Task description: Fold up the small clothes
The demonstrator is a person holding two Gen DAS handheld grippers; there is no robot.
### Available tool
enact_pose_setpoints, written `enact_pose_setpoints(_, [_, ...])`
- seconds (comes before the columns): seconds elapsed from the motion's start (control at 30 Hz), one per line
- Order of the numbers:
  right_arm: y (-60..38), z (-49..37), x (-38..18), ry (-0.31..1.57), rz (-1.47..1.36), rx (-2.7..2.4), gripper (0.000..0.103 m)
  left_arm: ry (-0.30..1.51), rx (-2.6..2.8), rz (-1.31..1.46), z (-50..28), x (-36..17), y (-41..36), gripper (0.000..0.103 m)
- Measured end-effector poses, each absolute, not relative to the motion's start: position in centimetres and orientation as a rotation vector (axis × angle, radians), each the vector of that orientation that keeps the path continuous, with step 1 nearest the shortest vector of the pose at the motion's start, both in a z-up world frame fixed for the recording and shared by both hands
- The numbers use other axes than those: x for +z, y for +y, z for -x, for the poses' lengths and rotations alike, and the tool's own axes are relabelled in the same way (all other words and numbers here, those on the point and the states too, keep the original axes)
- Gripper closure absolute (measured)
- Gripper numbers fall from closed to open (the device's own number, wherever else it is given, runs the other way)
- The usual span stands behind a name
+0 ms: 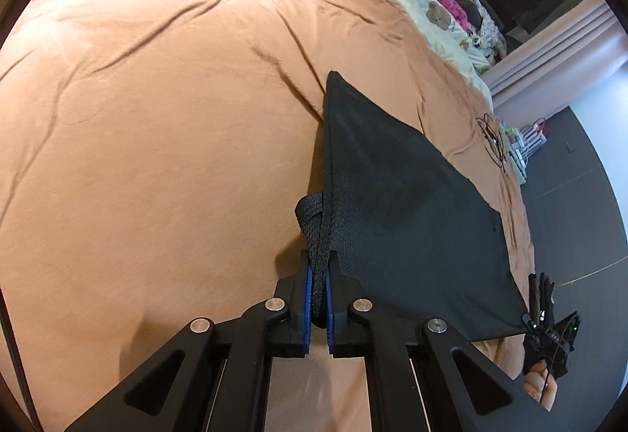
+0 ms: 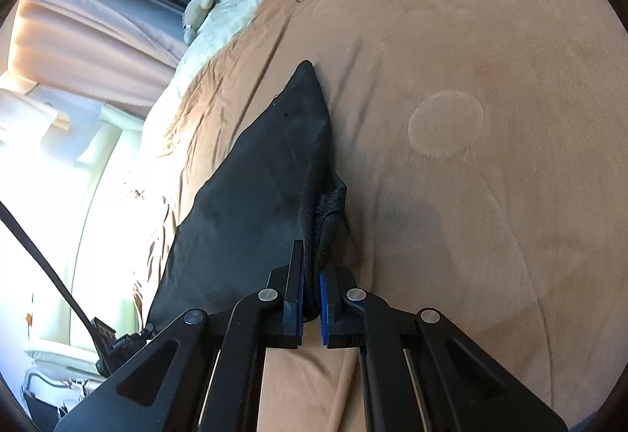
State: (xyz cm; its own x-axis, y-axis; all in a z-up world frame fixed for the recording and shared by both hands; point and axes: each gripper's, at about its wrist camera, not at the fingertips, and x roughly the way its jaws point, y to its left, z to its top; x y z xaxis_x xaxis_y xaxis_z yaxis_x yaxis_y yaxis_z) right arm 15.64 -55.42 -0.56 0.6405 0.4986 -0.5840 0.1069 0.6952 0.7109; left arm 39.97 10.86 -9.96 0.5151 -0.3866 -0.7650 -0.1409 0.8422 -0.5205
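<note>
Fold looks maybe halfway: left wrist view has the left gripper clamped tight on the black garment, stretched just above the orange bedspread, and right wrist view shows the right gripper pinching its other corner, nothing laid down yet.

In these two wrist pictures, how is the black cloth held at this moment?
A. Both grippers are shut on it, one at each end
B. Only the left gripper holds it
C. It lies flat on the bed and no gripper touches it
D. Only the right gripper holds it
A: the left gripper pinches bunched fabric of the black cloth between its blue pads, and the right gripper does the same at the other end, above the brown bedcover.
</note>
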Motion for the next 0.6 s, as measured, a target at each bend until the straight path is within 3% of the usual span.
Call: enact_pose_setpoints(0.6, [-54.1, -11.1, -1.4, 0.890, -0.708, 0.285, 0.100, 1.018, -0.131, 0.629, -31.0, -11.5, 14.1, 0.098])
